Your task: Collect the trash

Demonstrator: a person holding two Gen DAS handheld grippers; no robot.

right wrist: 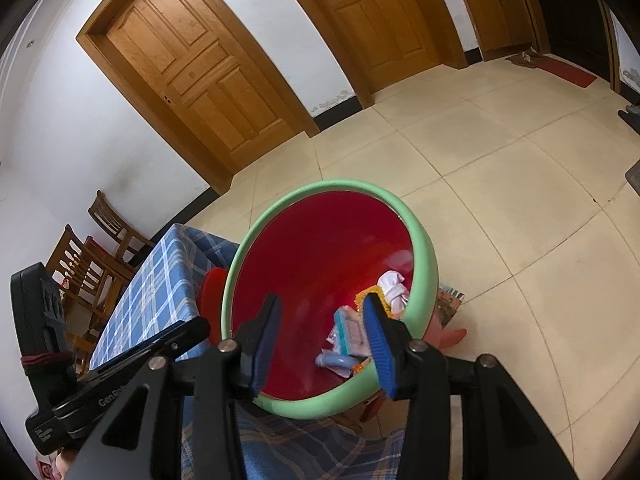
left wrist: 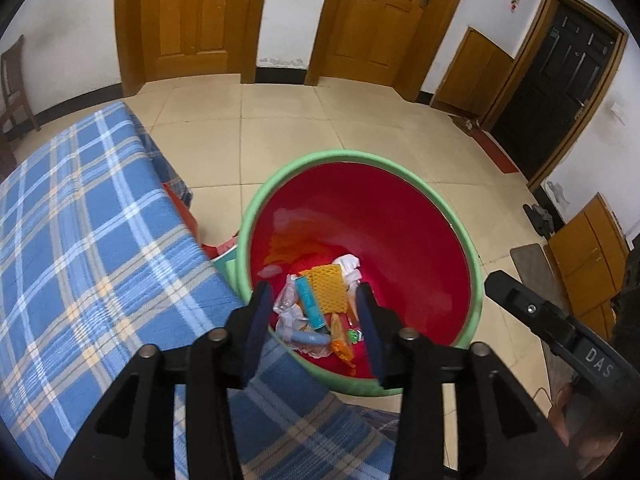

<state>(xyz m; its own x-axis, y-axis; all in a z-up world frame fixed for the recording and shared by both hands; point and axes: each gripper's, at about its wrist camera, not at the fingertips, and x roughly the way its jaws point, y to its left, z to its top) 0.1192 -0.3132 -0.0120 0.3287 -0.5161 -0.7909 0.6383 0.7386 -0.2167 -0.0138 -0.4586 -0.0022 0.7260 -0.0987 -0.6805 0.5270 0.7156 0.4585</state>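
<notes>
The bin [left wrist: 476, 264] stands on the floor [left wrist: 288, 128] just beside the desk [left wrist: 80, 240], at its right edge. Trash [left wrist: 320, 304] lies piled in the bin's bottom. Chairs [right wrist: 92, 264] stand beyond the desk's far end, against the wall.

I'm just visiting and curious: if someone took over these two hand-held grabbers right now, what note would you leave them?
Left gripper: open, empty, above the bin.
Right gripper: open, empty, also above it.
The round red plastic bin with green rim stands on the floor beside the blue plaid-covered table.
Done: yellow mesh sleeve, teal tube, white wad and wrappers lie inside.
Left: no loose trash visible; check elsewhere.
</notes>
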